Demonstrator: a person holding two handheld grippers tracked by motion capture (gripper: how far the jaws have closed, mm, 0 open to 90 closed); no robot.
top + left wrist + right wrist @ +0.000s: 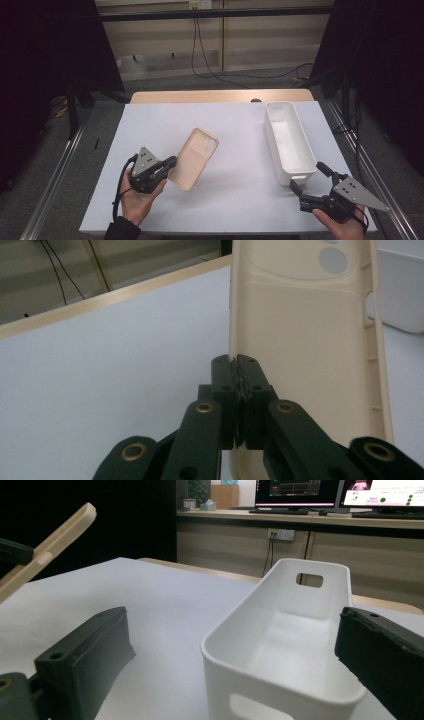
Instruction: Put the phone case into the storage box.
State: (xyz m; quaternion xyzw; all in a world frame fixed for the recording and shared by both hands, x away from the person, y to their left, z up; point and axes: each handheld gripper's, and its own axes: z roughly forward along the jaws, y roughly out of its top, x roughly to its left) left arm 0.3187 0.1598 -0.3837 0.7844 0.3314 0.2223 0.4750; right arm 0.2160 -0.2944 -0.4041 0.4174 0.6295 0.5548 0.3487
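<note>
A beige phone case (195, 157) hangs tilted above the white table cover, inner side up, camera cutouts at its far end. My left gripper (170, 163) is shut on the case's left edge; in the left gripper view the two pads meet on the thin rim of the phone case (305, 340) under the left gripper (236, 371). A long white bin (288, 142) lies at the right. My right gripper (307, 177) stands open just before the bin's near end, its jaws wide either side of the white bin (280, 645). The phone case (47, 547) shows edge-on at far left.
The white cover (150, 125) lies over a wooden table (220, 96) whose far edge shows. Metal rails (55, 175) run along both sides. Cables (205, 55) trail on the floor beyond. The bin has handle slots at both ends.
</note>
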